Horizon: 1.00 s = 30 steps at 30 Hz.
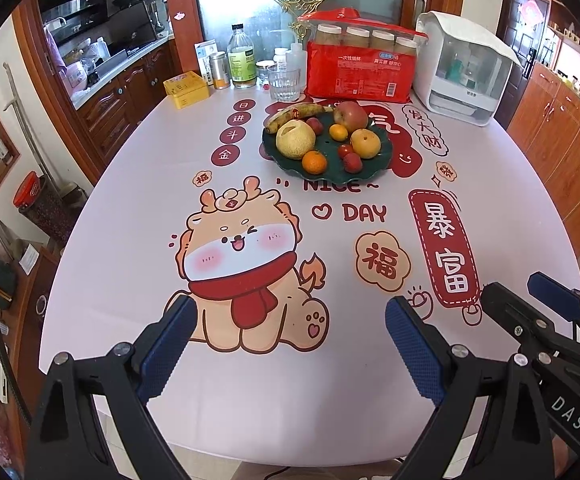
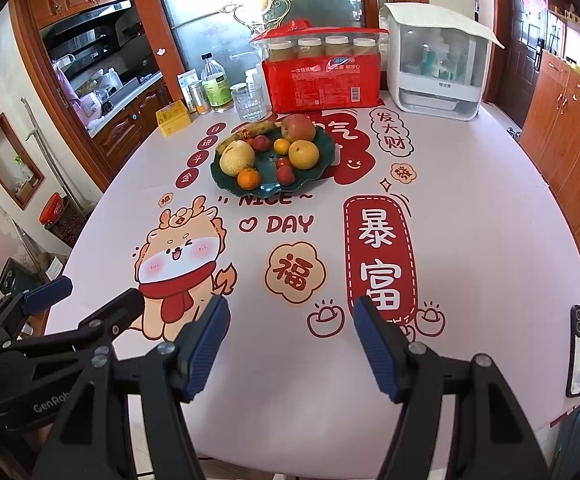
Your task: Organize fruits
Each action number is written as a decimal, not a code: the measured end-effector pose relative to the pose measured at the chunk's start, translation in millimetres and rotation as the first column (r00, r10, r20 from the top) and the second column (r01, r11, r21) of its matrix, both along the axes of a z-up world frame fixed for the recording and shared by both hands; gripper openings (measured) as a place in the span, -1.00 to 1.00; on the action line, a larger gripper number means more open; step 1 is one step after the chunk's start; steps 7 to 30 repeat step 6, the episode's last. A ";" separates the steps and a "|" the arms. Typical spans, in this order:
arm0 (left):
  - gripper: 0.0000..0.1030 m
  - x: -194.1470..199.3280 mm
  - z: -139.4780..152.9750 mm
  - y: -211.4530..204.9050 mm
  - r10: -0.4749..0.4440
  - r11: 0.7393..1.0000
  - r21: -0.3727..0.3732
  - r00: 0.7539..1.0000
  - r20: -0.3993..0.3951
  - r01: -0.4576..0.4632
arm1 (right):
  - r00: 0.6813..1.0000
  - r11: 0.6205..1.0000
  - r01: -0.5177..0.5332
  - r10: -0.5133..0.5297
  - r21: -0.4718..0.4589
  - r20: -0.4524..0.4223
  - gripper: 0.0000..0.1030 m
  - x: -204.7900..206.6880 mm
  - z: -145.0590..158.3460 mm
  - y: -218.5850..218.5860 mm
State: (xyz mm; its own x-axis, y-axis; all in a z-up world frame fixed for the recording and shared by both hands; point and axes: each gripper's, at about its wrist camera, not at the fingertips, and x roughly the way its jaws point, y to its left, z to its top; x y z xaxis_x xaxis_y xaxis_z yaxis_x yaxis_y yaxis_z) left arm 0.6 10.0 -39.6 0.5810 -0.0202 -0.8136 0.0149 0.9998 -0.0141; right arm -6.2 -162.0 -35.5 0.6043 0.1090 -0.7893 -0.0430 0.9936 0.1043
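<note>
- All the fruit in view lies on the green plate (image 1: 378, 160): banana (image 1: 296, 115), apple (image 1: 350, 115), two pears, oranges and small red fruits.
- That fits either a finished gathering or fruit waiting to be sorted.
- The left gripper (image 1: 290, 344) and right gripper (image 2: 290, 340) are both spread wide and empty, hovering low over the near worktop (image 1: 129, 240).
- The plate sits well ahead of both, left-forward of the right gripper.
- Any grasp should close gently around a fruit's widest part.

tablecloth (image 1: 129, 240) – "NICE DAY", claw (image 2: 287, 344) – "GenRob"
</note>
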 end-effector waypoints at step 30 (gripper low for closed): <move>0.83 0.2 0.4 -0.2 0.002 1.000 0.001 1.000 0.005 -0.002 | 1.000 1.000 -0.001 0.001 0.000 0.003 0.27 -2.0 0.1 1.9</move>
